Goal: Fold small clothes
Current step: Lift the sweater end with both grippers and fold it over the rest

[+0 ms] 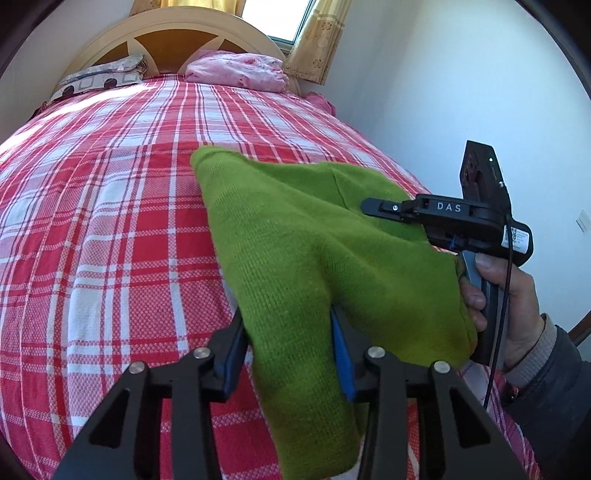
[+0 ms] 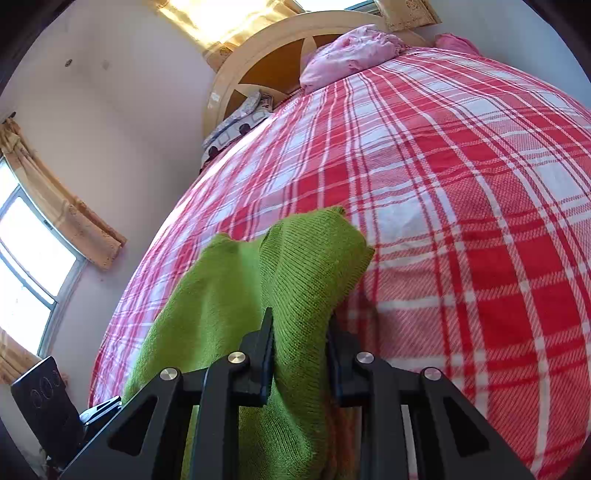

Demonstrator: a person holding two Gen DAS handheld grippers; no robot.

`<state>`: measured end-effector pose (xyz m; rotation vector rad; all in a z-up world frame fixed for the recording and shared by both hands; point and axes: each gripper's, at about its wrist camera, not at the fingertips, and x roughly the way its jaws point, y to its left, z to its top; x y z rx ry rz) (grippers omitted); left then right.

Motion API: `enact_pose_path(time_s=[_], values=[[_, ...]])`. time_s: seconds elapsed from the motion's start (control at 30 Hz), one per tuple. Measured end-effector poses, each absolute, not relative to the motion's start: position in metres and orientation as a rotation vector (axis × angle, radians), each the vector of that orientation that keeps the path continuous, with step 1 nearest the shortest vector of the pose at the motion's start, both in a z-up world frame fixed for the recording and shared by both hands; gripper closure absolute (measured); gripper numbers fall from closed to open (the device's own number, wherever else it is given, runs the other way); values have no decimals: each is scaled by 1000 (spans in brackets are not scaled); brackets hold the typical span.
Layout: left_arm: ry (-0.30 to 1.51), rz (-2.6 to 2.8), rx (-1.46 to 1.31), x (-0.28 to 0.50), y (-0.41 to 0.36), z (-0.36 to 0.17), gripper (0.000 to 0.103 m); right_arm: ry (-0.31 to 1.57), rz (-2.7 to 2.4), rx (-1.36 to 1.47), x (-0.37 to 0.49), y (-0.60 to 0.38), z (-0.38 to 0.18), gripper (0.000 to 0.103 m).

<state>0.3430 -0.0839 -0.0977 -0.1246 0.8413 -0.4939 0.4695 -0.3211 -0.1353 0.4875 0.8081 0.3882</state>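
Note:
A green knitted garment (image 1: pixel 295 236) hangs stretched above the red and white checked bed (image 1: pixel 110 221). My left gripper (image 1: pixel 290 314) is shut on one edge of it, cloth bunched between the fingers. My right gripper (image 2: pixel 301 321) is shut on the other edge of the green garment (image 2: pixel 258 280), which droops to the left. In the left wrist view the right gripper (image 1: pixel 373 206) shows side-on at the right, held by a hand, its fingers lying over the cloth. The garment's far fold points toward the headboard.
A pink bundle (image 1: pixel 240 70) and a patterned pillow (image 1: pixel 99 75) lie by the curved headboard (image 1: pixel 173 33). A white wall (image 1: pixel 461 92) runs along the bed's right side. Windows with yellow curtains (image 2: pixel 59 210) stand to the left.

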Motion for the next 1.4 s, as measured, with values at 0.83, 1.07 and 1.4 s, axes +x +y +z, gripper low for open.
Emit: enact_pose_path(time_s=[0.83,1.07,1.4], values=[[752,-383,-141,254,10,-59,61,780,638,490,411,-197,-105,79],[745,-332,-155,240,36,-59,61,790,694,480,408,-157,-105,79],[742,-247,-153,218,74,-57,61,813,780,444,400,-96,-105,79]])
